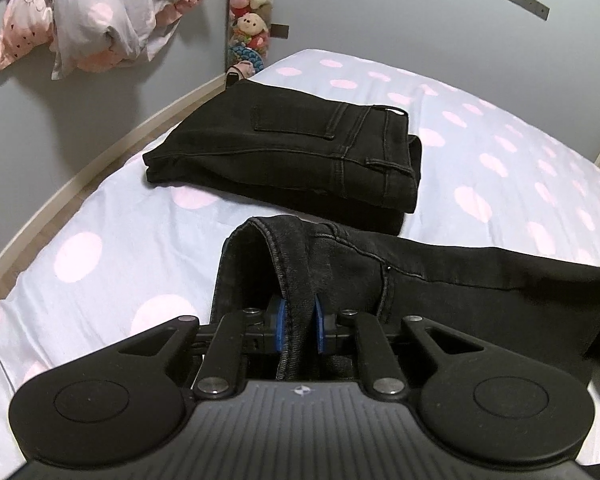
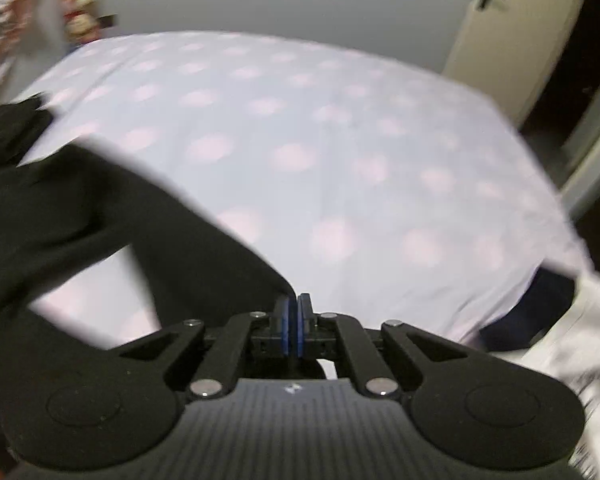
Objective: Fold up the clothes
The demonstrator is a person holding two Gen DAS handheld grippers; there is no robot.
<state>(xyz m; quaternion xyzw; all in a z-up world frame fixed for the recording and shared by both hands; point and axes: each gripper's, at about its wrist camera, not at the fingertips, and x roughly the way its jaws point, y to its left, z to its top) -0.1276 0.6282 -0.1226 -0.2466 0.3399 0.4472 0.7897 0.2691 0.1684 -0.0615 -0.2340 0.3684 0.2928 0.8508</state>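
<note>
A pair of black jeans (image 1: 440,284) lies partly lifted over the spotted bed sheet (image 1: 100,216). My left gripper (image 1: 299,320) is shut on the waistband end, denim pinched between its blue pads. In the right wrist view, which is motion-blurred, my right gripper (image 2: 293,320) is shut on the other end of the same black jeans (image 2: 120,208), which stretch away to the left. A second pair of black jeans (image 1: 300,148), folded flat, rests further back on the bed.
Grey wall behind the bed, with crumpled pink and white bedding (image 1: 92,16) and a column of plush toys (image 1: 250,12) at the far left. A cream door (image 2: 512,36) stands open at the right. White fabric (image 2: 580,340) lies by the bed's right edge.
</note>
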